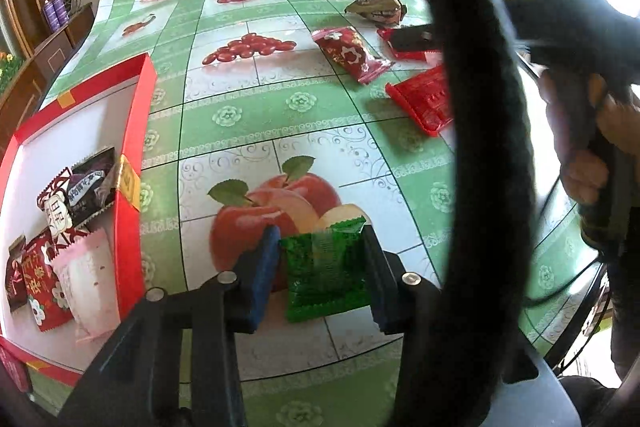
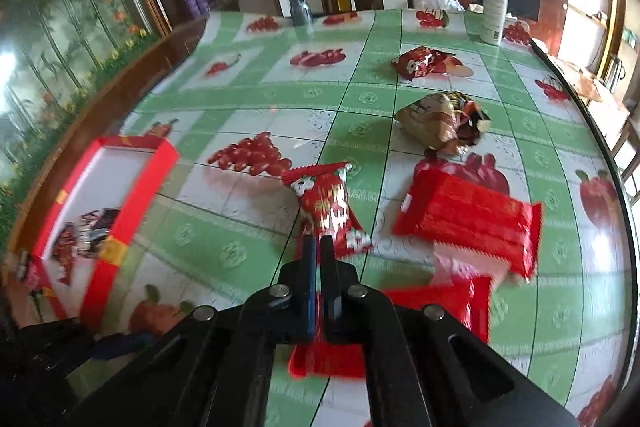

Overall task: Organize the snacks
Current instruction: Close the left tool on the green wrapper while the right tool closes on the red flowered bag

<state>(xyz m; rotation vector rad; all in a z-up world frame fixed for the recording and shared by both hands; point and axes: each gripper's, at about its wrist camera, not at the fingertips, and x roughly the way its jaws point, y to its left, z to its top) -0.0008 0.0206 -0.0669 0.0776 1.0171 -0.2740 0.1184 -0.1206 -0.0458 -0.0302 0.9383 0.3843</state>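
Between the left claw (image 1: 320,275) pads sits a green snack packet (image 1: 326,273) on the counter (image 1: 256,131), gripped; lift cleanly toward the red box (image 1: 132,147). Right claw (image 2: 318,247) is closed, apparently pinching a red wrapper (image 2: 328,363).

Both our wrist views look steeply down along fingers, close over table (image 1: 240,131); left sits nearer red box (image 1: 136,131); both share box, far-edge bottle (image 2: 495,3).

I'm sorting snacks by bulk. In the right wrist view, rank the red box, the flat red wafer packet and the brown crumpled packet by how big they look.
1. red box
2. flat red wafer packet
3. brown crumpled packet

The brown packet lies farther from the camera, so its true size against the wafer packet is unsure.
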